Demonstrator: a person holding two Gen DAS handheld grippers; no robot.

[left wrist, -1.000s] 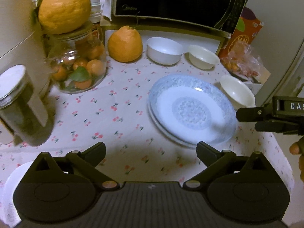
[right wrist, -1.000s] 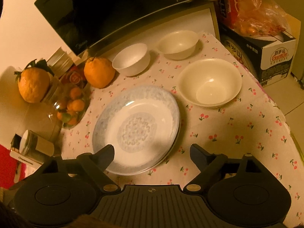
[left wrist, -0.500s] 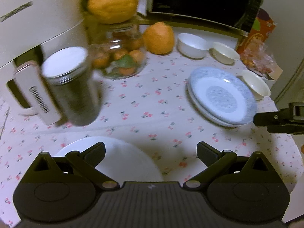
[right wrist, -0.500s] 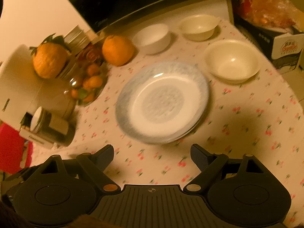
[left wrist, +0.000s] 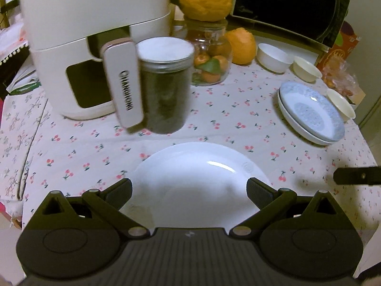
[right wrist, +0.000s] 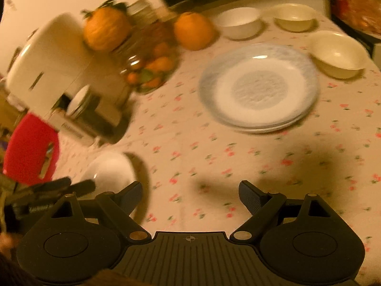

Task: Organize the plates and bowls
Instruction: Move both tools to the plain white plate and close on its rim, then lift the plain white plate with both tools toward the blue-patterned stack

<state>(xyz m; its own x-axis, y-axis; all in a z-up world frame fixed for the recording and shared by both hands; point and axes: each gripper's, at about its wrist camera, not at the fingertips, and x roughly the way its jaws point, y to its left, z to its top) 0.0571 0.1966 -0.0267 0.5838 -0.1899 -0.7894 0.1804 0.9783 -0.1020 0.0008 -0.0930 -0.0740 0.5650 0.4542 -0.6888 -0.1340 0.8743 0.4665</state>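
Note:
A plain white plate (left wrist: 195,178) lies on the flowered tablecloth right below my left gripper (left wrist: 189,190), which is open, its fingers spread wide above the plate without touching it. A stack of blue-patterned plates (left wrist: 312,112) rests to the right. Behind and beside the stack stand a white bowl (left wrist: 273,57) and two cream bowls (left wrist: 307,68) (left wrist: 340,104). My right gripper (right wrist: 190,195) is open over bare cloth, with the blue-patterned plates (right wrist: 259,88) ahead and the white plate (right wrist: 112,171) to its left. One right finger (left wrist: 357,175) pokes in at the left wrist view's right edge.
A white air fryer (left wrist: 95,35) and a dark jar (left wrist: 164,83) stand close behind the white plate. Behind them are a glass jar of small oranges (left wrist: 209,59), a large citrus (left wrist: 240,45) and a microwave (left wrist: 285,4). A red stool (right wrist: 31,147) is off the table's left side.
Both grippers have swept left across the table. The blue-patterned plates have slid to the right of both views, and the white plate has come in under my left gripper. Both grippers stayed open.

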